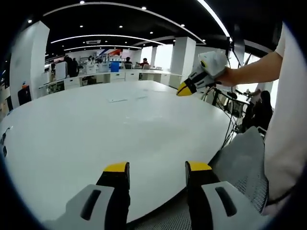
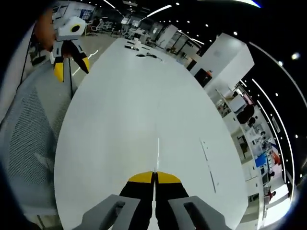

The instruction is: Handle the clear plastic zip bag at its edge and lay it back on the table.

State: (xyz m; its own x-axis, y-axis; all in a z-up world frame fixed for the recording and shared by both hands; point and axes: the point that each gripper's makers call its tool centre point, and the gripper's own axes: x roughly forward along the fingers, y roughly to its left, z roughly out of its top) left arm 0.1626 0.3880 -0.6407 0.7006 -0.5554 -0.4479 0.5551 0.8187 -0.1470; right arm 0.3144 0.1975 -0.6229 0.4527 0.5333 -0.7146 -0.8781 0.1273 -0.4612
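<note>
Your left gripper [image 1: 157, 167] hangs over the near edge of the smooth, rounded white table [image 1: 96, 129], yellow-tipped jaws apart and holding nothing. Your right gripper [image 2: 154, 177] points along the tabletop, jaws pressed together. The clear bag [image 1: 118, 100] lies flat, far across the table. A grey mesh chair [image 1: 244, 163] stands beside it.

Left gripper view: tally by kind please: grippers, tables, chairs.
grippers: 2 (left gripper, jaws open; right gripper)
table: 1
mesh chair: 1
total: 4
</note>
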